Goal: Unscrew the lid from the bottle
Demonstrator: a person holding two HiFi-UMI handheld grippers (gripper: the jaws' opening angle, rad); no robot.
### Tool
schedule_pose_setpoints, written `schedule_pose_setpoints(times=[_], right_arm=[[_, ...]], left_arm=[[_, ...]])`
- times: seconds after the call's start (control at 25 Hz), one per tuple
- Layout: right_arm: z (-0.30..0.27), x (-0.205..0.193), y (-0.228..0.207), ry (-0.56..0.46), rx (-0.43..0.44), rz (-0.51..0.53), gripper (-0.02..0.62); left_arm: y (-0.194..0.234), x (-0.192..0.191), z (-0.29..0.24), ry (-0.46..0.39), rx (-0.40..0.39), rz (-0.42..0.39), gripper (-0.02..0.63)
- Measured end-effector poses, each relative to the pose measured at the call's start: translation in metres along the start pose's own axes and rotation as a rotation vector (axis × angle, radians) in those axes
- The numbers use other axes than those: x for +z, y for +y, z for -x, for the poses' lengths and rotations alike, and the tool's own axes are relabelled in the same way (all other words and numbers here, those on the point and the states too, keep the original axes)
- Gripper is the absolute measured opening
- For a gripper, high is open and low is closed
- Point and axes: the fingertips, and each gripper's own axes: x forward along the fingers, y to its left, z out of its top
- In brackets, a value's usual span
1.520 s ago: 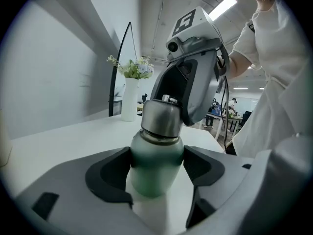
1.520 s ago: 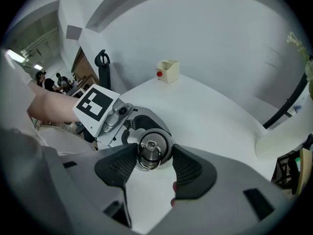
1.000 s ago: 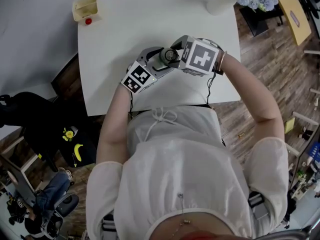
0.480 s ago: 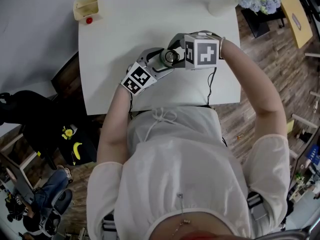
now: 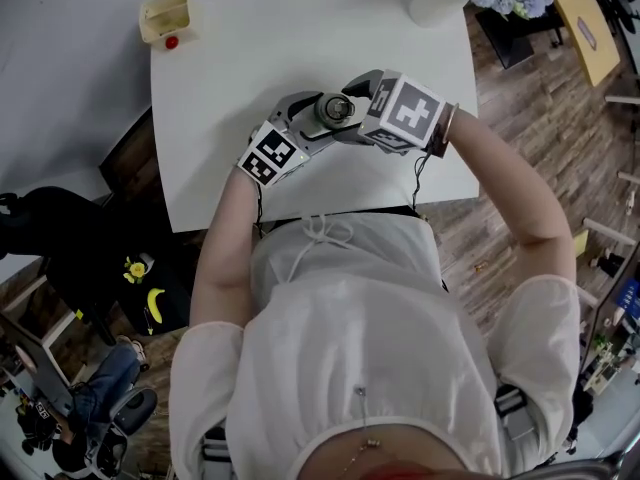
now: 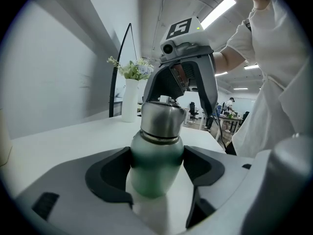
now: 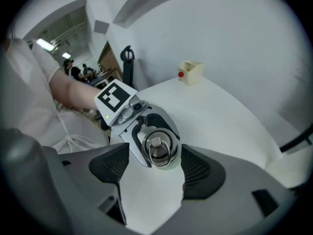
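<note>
Left claw is clamped hard on the bottle, dark pads pressed into both sides of the green body just below the shoulder. The bottle stands upright over the middle of the white surface; its base is hidden behind the claw, so I can't tell whether it touches down. The steel lid is still seated on the neck, with a metal ring lying across its top.

Now the right claw: it comes at the lid from above, marker cube tipped toward the person's right forearm. Its jaws are opening, and the lid sits between the two pads with a sliver of daylight on each side, so there's no grip on it at this instant. From the head view the two claws meet nose to nose, with the bottle's top showing between them.

Elsewhere, a small cream box with a red ball at its front sits at the far left corner of the surface. A white vase of pale flowers stands at the far right corner, well apart from the action.
</note>
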Motion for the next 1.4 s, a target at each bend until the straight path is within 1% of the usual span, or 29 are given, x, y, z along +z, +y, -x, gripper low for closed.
schedule_pose_setpoints(times=[0.08, 0.12, 0.24, 0.28, 0.36, 0.44, 0.68, 0.76, 0.84, 0.96, 1.16, 1.28, 1.4], right_arm=[[-0.001, 0.003, -0.001, -0.038, -0.034, -0.109, 0.344], [-0.001, 0.004, -0.002, -0.053, -0.056, -0.145, 0.340], [-0.002, 0.007, -0.005, -0.082, -0.131, -0.198, 0.309], [-0.003, 0.008, -0.006, -0.087, -0.151, -0.206, 0.299], [-0.005, 0.007, -0.008, -0.096, -0.185, -0.203, 0.258], [-0.007, 0.007, -0.011, -0.098, -0.201, -0.188, 0.258], [-0.008, 0.005, -0.011, -0.062, -0.160, -0.154, 0.258], [-0.008, 0.005, -0.010, -0.038, -0.140, -0.106, 0.257], [-0.008, 0.007, -0.007, -0.006, -0.106, -0.027, 0.256], [-0.008, 0.008, -0.003, 0.040, -0.028, 0.105, 0.256], [-0.007, 0.005, -0.001, 0.097, 0.083, 0.278, 0.256], [-0.007, 0.004, 0.000, 0.138, 0.126, 0.384, 0.256], [-0.008, 0.004, 0.002, 0.164, 0.151, 0.493, 0.256]], left_arm=[[-0.001, -0.001, 0.000, -0.010, -0.002, 0.009, 0.353], [-0.001, 0.000, 0.000, -0.018, -0.002, 0.010, 0.353], [0.000, 0.003, 0.001, -0.039, 0.001, 0.004, 0.353], [0.000, 0.002, 0.001, -0.040, 0.000, 0.005, 0.353], [-0.001, 0.002, 0.001, -0.041, -0.005, 0.007, 0.353], [-0.001, 0.003, 0.001, -0.038, -0.008, 0.009, 0.353], [-0.001, -0.001, 0.000, -0.037, -0.013, 0.017, 0.353], [0.000, 0.000, -0.001, -0.039, -0.015, 0.015, 0.353], [0.000, 0.001, -0.001, -0.042, -0.017, 0.010, 0.353], [0.001, 0.001, 0.000, -0.038, -0.015, 0.002, 0.353], [0.001, 0.001, -0.002, -0.030, -0.013, 0.002, 0.353], [0.001, 0.001, -0.002, -0.025, -0.014, 0.001, 0.353], [0.001, 0.000, -0.001, -0.018, -0.008, 0.000, 0.353]])
